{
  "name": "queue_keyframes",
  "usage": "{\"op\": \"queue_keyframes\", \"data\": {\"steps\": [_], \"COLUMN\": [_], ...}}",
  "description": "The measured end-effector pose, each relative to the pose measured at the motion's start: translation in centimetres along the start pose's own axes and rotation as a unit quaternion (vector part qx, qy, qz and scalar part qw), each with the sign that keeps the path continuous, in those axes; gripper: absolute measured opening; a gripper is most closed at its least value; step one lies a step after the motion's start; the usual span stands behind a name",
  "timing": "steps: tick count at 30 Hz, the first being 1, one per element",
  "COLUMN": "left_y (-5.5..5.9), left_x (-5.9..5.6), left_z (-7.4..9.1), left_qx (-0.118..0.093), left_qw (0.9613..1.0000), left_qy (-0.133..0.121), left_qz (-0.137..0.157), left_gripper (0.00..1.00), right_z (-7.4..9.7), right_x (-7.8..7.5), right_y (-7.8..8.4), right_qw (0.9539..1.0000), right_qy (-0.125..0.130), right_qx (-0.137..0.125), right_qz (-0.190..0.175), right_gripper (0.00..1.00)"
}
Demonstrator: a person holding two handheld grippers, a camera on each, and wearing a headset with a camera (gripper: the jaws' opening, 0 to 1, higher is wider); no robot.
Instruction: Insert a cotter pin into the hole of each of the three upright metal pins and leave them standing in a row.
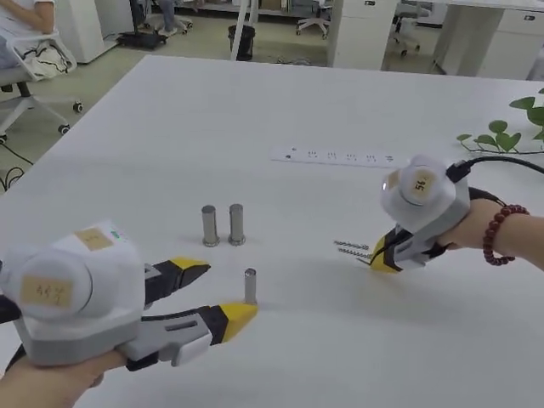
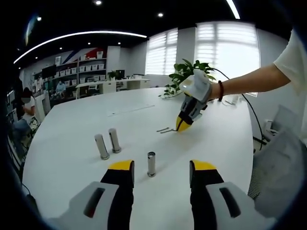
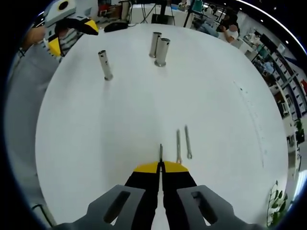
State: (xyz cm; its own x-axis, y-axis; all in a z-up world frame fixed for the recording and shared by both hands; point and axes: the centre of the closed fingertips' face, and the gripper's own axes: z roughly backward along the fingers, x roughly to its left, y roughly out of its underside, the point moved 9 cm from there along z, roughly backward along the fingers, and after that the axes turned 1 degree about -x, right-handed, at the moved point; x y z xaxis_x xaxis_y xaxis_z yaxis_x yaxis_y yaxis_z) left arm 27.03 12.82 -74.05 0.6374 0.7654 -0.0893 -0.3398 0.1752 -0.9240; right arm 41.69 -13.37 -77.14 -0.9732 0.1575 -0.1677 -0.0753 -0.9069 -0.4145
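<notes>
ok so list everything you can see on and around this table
upright steel pins: 3, silver, on the table; two side by side, the second, one apart between the left jaws
thin metal cotter pins: 3, silver; two loose on the table, the second, one in the right jaws
power strip: 1, white, far side
plant: 1, green, right edge
table: 1, white
left gripper: yellow tips, open
right gripper: yellow tips, shut on a cotter pin
bead bracelet: dark red, right wrist
</notes>
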Motion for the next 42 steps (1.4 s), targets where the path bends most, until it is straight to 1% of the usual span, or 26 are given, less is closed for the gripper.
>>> {"op": "queue_keyframes", "data": {"steps": [5,10,15,22,27,30,32,34,36,41,42], "left_y": [-0.6,-1.1,-1.4,-1.9,-2.1,-2.3,-2.4,-2.5,-2.6,-2.5,-2.5], "left_x": [-0.3,-0.8,-1.3,-1.8,-2.2,-2.2,-2.3,-2.3,-2.3,-2.1,-2.1], "left_z": [-0.2,-0.5,-1.0,-1.6,-2.0,-2.3,-2.5,-2.6,-2.7,-2.9,-2.9], "left_qx": [-0.002,-0.005,-0.002,0.002,0.006,0.006,0.003,0.0,-0.001,0.003,0.003], "left_qw": [0.9999,0.9994,0.9991,0.9983,0.9975,0.9961,0.9941,0.9926,0.9914,0.986,0.9858], "left_qy": [0.007,0.015,0.024,0.035,0.041,0.044,0.048,0.051,0.053,0.054,0.055], "left_qz": [0.013,0.03,0.034,0.046,0.058,0.076,0.098,0.11,0.12,0.157,0.159], "left_gripper": [0.41,0.37,0.32,0.3,0.29,0.28,0.27,0.26,0.25,0.21,0.2], "right_z": [0.6,1.4,2.1,3.1,3.6,3.9,4.0,4.1,4.0,4.1,4.1], "right_x": [0.5,1.5,2.3,3.7,4.8,5.7,6.3,6.8,7.4,8.6,8.8], "right_y": [-0.5,-1.2,-1.9,-3.4,-4.6,-5.4,-5.9,-6.3,-6.7,-7.6,-7.8], "right_qw": [0.9997,0.9986,0.9966,0.9925,0.9893,0.9865,0.9849,0.9834,0.9823,0.9791,0.9784], "right_qy": [0.012,0.025,0.036,0.046,0.048,0.049,0.048,0.046,0.043,0.035,0.034], "right_qx": [-0.014,-0.037,-0.064,-0.096,-0.115,-0.129,-0.136,-0.142,-0.144,-0.151,-0.154], "right_qz": [0.013,0.027,0.039,0.061,0.076,0.088,0.097,0.103,0.112,0.132,0.134], "right_gripper": [0.02,0.02,0.02,0.02,0.02,0.02,0.02,0.02,0.02,0.02,0.02]}}
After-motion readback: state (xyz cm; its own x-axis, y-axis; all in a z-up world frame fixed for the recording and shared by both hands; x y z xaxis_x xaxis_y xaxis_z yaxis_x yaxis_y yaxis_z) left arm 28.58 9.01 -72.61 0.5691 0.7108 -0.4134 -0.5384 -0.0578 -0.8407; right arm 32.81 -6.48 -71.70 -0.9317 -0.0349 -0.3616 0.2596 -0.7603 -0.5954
